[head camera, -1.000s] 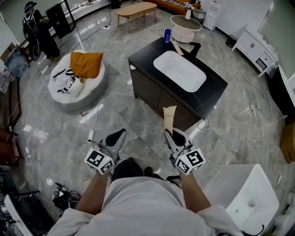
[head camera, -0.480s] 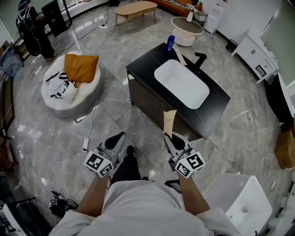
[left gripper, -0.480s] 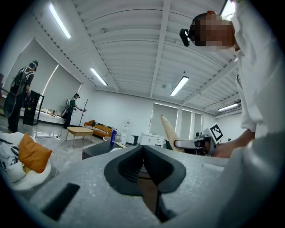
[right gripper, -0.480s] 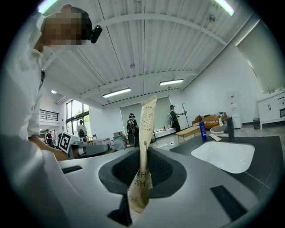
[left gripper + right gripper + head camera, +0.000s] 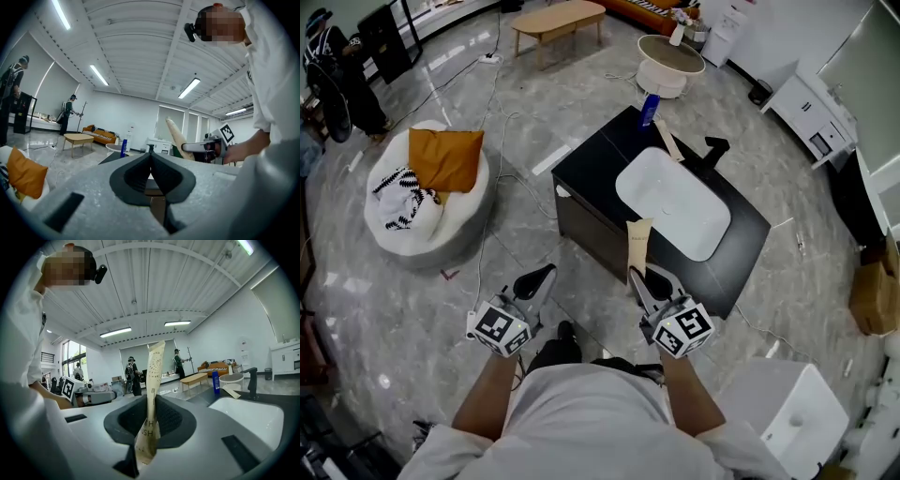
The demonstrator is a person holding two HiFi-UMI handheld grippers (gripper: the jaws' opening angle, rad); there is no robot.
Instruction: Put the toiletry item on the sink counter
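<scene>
A black sink counter (image 5: 586,173) with a white basin (image 5: 673,202) and a black faucet (image 5: 713,148) stands just ahead of me. My right gripper (image 5: 642,277) is shut on a beige toiletry tube (image 5: 639,246), which stands upright with its top over the counter's near edge. In the right gripper view the tube (image 5: 153,376) rises between the jaws of that gripper (image 5: 149,401), with the basin (image 5: 243,416) to the right. My left gripper (image 5: 534,279) is shut and holds nothing; its pads meet (image 5: 151,161). A blue bottle (image 5: 650,108) and another beige tube (image 5: 668,141) are on the counter's far end.
A white beanbag (image 5: 403,234) with an orange cushion (image 5: 443,157) lies at the left. Cables run over the marble floor. A white fixture (image 5: 787,412) sits at the lower right, a cardboard box (image 5: 874,291) at the right edge. A round white table (image 5: 670,54) stands behind the counter.
Both grippers have come forward to the sink counter, which now lies much nearer. The tube's top has reached the counter's near edge. Neither grip has changed.
</scene>
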